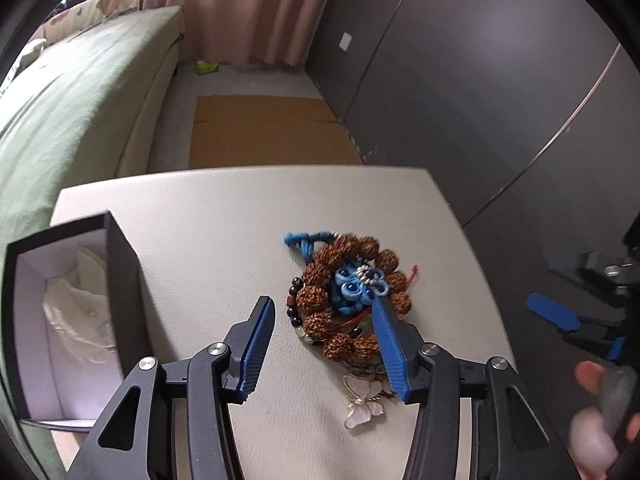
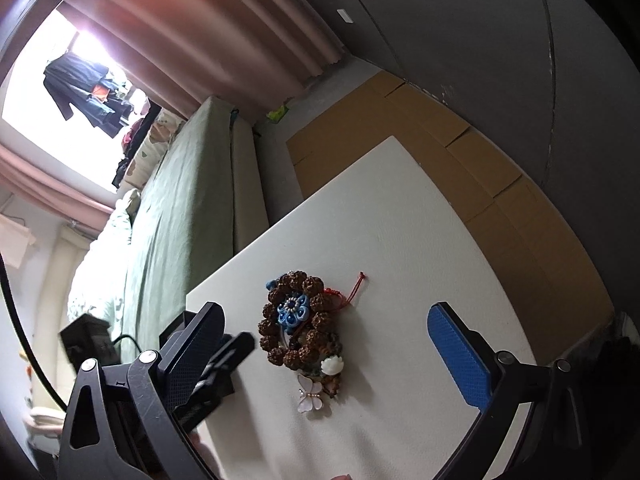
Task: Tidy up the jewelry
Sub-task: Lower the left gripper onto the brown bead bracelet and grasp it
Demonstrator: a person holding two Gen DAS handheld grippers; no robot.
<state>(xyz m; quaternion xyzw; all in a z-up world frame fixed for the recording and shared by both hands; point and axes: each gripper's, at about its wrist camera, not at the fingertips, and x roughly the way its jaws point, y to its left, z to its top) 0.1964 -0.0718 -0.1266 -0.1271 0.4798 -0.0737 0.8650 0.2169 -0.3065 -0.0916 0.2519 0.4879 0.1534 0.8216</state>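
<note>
The left hand-held gripper (image 1: 322, 314) is wide open and holds nothing. Its 2 blue-padded fingers (image 1: 256, 344) hang above the white counter (image 1: 200, 208); the right finger overlaps the near right edge of the jewelry pile in the left wrist view, and contact cannot be confirmed.

The right hand-held gripper (image 2: 340, 344) is also wide open and empty. It sits at the near right of the counter, with the pile between its fingers in the right wrist view.

The jewelry pile lies near the centre of the counter. It consists of:
- 1 brown seed-bead bracelet (image 1: 360, 300), coiled in a ring.
- 1 blue knotted flower ornament (image 1: 358, 286) with small pearl beads, resting on the ring.
- 1 dark bead bracelet (image 1: 294, 300) at the left edge of the ring.
- 1 red cord (image 2: 354, 290) trailing off the right side.
- 1 white flower piece (image 2: 332, 365) at the near edge of the ring.
- 1 butterfly brooch (image 1: 362, 402), just beside the near edge of the pile.

An open black box (image 1: 116, 292) with a white interior stands at the left of the counter, apart from the pile. Pale cloth (image 1: 80, 312) lies inside it.

A green bed (image 1: 60, 120) runs along the far left.
</note>
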